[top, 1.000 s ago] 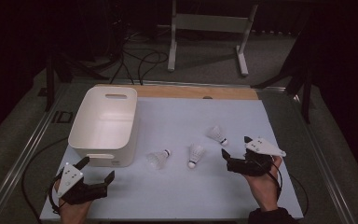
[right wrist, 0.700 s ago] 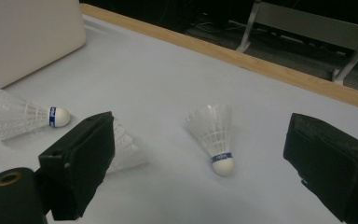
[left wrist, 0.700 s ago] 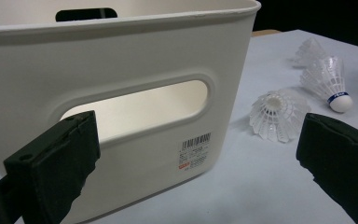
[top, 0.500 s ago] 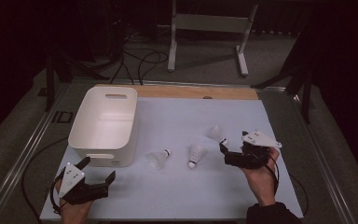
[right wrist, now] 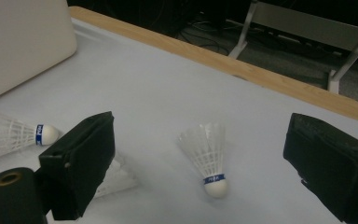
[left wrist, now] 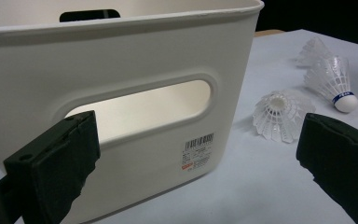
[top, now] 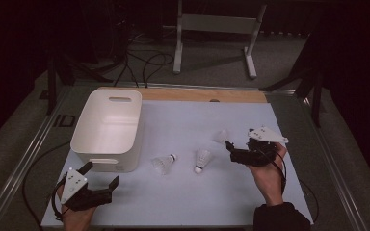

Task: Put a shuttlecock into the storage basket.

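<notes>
Your left gripper (top: 99, 180) sits wide open and empty beside the white bin (top: 107, 126); its view shows the bin's barcode label (left wrist: 197, 149). Your right gripper (top: 230, 148), wide open and empty, frames the nearest shuttlecock (right wrist: 207, 151).

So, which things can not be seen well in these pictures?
- Bin: in the left gripper view its floor is hidden by its own wall; label print too small to read.
- Far shuttlecock: in the high view blurred and partly behind the right gripper.
- Shuttlecock in the right gripper view: feathers cut off by the left edge.
- Band print on the middle shuttlecock: too small.
</notes>
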Motion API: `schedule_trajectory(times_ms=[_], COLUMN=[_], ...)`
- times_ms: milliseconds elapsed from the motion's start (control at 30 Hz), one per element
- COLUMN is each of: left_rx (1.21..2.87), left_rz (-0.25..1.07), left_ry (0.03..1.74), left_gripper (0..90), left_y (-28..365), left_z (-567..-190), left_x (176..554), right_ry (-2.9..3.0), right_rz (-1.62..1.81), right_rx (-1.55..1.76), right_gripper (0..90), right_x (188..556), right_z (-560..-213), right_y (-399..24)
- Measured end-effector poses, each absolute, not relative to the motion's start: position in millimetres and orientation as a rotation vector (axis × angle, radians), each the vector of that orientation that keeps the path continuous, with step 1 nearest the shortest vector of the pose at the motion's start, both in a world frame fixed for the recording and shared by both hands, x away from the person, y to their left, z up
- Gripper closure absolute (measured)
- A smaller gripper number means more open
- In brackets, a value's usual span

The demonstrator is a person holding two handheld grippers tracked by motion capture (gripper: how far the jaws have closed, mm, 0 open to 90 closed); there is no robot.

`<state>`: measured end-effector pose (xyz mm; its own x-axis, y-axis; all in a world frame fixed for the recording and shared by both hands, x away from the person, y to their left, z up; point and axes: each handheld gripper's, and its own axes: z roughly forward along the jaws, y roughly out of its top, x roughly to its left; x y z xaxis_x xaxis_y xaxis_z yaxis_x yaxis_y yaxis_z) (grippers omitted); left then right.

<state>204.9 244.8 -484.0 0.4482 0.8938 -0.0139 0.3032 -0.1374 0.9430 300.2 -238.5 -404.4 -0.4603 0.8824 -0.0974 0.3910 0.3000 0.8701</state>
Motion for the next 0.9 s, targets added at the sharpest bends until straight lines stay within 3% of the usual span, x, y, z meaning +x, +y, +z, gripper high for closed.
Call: schedule_trajectory(times_ms=[900], left_rx=[1.679], left_rz=[0.728], left_ry=[1.046], left_gripper=[0.1], left_y=[244], left_z=[-485], left_x=[205], right_ry=[1.987], right_rz=[1.054], right_rx=[1.100], right_gripper=[8.9], right_x=[327], right_z=[-402], right_y=[-231])
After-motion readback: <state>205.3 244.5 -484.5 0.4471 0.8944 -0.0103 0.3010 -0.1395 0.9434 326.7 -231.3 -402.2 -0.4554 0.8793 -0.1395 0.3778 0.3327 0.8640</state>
